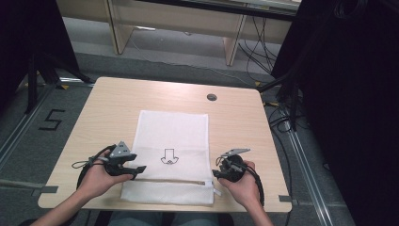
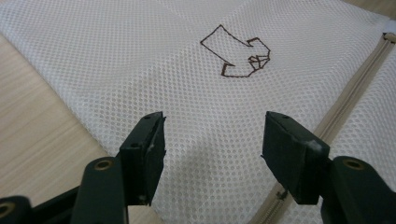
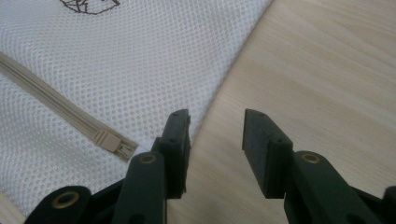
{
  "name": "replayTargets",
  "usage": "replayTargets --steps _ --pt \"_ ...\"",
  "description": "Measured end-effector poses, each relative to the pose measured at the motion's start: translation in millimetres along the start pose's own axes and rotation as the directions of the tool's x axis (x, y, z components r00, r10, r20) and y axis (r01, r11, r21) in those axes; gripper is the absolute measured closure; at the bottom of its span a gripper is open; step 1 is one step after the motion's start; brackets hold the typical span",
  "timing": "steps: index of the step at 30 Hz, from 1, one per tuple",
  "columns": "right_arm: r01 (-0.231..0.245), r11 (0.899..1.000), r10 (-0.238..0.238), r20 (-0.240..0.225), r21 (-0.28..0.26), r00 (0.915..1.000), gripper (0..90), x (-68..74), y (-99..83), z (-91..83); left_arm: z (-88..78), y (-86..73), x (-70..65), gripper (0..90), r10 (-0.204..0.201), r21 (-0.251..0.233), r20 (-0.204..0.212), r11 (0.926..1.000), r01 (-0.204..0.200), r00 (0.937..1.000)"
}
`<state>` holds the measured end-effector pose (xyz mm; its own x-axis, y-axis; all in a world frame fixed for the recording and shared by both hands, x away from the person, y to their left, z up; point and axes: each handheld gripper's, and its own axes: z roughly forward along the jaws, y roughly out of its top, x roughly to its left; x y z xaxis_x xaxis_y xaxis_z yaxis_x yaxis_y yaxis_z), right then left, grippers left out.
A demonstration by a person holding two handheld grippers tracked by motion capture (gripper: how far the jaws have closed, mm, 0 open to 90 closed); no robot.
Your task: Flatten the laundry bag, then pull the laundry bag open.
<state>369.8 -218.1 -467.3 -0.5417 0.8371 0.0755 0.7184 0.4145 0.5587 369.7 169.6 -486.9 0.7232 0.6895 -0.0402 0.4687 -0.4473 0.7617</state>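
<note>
High view: a white mesh bag (image 1: 171,155) lies flat on a pale wood-grain table (image 1: 113,108), its long axis running from the near edge toward the far edge, with the near end almost at the table's front rim. An embroidered arrow outline (image 1: 168,156) at its middle points toward the person. A beige zipper (image 1: 171,181) crosses the bag near its near end, parallel to that rim. Bare tabletop stretches on both sides and beyond the far end, where a small dark round hole (image 1: 211,97) sits. The left gripper (image 1: 136,170) rests at the bag's left edge, the right gripper (image 1: 215,173) just beside its right edge, each held in a hand.

Left gripper view: the left gripper (image 2: 212,140) hangs over the bag (image 2: 116,56) with its jaws released and wide, nothing between them but the fine, regular netting below. The brown stitched arrow (image 2: 238,56) lies ahead; the zipper (image 2: 355,98) runs diagonally at the right, and bare wood (image 2: 32,130) shows at the left.

Right gripper view: the right gripper (image 3: 217,135) stands with jaws apart, holding nothing, straddling the bag's straight side edge: mesh (image 3: 140,60) to the left, smooth table (image 3: 327,70) to the right. The zipper (image 3: 56,109) ends in a flat beige stop just beside the left jaw.
</note>
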Motion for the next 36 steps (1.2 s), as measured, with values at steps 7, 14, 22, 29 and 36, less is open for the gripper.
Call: replayTargets --steps 7,14,22,29,36 --pt "-0.016 1.000 0.016 0.003 0.024 0.9999 61.9 -0.1 -0.3 -2.7 1.5 0.1 -1.8 39.4 -0.026 -0.012 0.005 0.9996 0.026 0.9997" --pt "-0.016 0.999 0.016 0.000 0.029 0.9999 70.5 3.9 3.7 -5.7 -1.3 -1.9 -2.8 41.7 -0.030 -0.022 0.017 0.9993 0.030 0.9994" --pt "0.023 0.996 -0.021 -0.028 0.083 0.9994 89.4 12.1 5.5 -4.2 1.4 -1.0 -5.6 46.2 -0.022 -0.024 0.042 0.9994 0.023 0.9988" --pt "0.038 0.992 -0.032 -0.059 0.119 0.9978 90.0 13.2 5.5 -2.8 2.5 0.6 -11.4 47.8 0.010 -0.030 0.075 0.9995 -0.008 0.9972" --pt "0.014 0.988 -0.005 -0.060 0.152 0.9982 90.0 17.5 4.9 1.5 4.8 3.4 -15.2 47.9 0.004 -0.034 0.099 0.9994 0.000 0.9951"
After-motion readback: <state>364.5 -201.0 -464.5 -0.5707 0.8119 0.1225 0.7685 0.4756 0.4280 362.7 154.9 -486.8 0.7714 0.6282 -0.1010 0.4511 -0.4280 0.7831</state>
